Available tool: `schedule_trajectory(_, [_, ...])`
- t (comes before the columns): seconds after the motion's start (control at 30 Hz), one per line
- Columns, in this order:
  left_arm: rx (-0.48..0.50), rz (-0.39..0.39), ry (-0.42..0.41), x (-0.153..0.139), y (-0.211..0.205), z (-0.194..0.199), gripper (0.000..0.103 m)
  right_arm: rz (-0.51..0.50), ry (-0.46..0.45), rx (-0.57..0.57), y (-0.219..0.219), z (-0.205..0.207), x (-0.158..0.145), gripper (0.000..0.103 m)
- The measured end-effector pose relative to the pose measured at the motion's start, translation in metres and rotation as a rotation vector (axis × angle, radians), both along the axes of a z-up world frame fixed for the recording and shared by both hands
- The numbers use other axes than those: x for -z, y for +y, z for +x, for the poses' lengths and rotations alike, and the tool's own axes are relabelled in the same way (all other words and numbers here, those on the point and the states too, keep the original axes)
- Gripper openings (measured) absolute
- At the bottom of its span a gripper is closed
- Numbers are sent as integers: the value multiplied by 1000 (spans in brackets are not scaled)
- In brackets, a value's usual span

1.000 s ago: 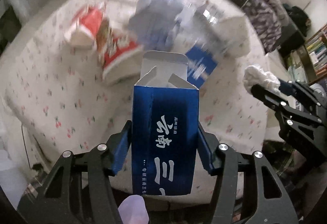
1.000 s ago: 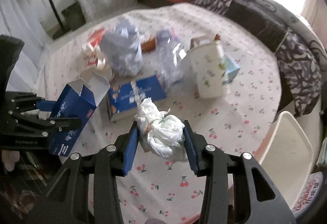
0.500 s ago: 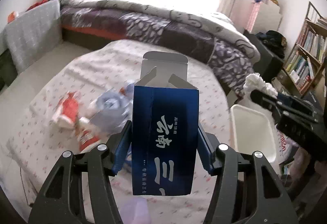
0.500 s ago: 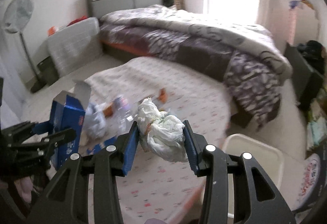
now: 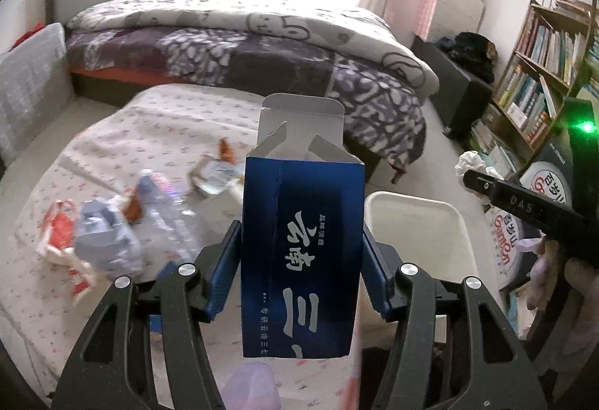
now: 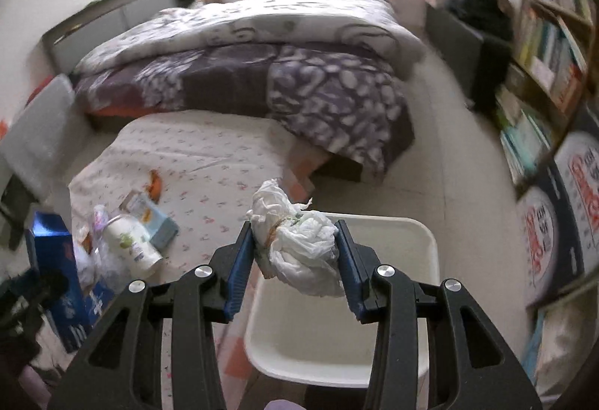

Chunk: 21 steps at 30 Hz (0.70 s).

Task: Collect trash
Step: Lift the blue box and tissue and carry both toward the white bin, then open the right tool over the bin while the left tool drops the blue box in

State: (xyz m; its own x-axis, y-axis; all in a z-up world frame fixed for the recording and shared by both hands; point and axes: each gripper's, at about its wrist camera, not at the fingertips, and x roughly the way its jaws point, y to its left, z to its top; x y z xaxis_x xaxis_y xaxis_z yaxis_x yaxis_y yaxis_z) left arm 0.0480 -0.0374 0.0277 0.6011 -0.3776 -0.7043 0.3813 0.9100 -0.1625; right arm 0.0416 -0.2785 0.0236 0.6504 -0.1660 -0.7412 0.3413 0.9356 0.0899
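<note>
Trash in hand: blue carton (image 5: 301,241), top flaps open, upright in the left tool (image 5: 301,271); white crumpled bag wad (image 6: 299,245) in the right tool (image 6: 295,256).
Left tool state: narrowed onto the carton, blue pads pressing its two side walls low down; carton stands tall above the pads.
Right tool state: closed on the wad, pads (image 6: 239,268) biting both flanks; loose plastic hangs below the grip.
Bin: white bin (image 6: 337,335), open top, on the floor beside the desk edge. In the right wrist view it sits directly under the wad, at 6 o'clock. In the left wrist view its rim (image 5: 411,202) shows at 3 o'clock of the carton, partly behind it.
Remaining trash: on the cherry-print desk (image 5: 179,118), a blurred cluster at 9 o'clock of the carton: clear bottle (image 5: 168,208), bluish bag (image 5: 105,238), red-white wrapper (image 5: 60,226). Right wrist view adds a white cup (image 6: 131,245) and a pale blue box (image 6: 161,226) at 9 o'clock of the wad.
Step in hand, judged: carrying both pieces to the bin for the drop.
Doing it well: wad looks about over the mouth, so let it go first. Bring the carton further toward 3 o'clock until its bottom clears the rim, then spread the pads.
Risk: tall carton may tip on the rim and fall outside; hanging plastic may cling to a pad.
Progress, judged: early; most litter not yet collected.
</note>
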Motion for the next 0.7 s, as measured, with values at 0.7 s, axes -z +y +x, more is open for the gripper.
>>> schedule_trajectory(0.7, [210, 35, 78, 28, -153, 6, 57, 149, -133, 372, -110, -55, -25, 82])
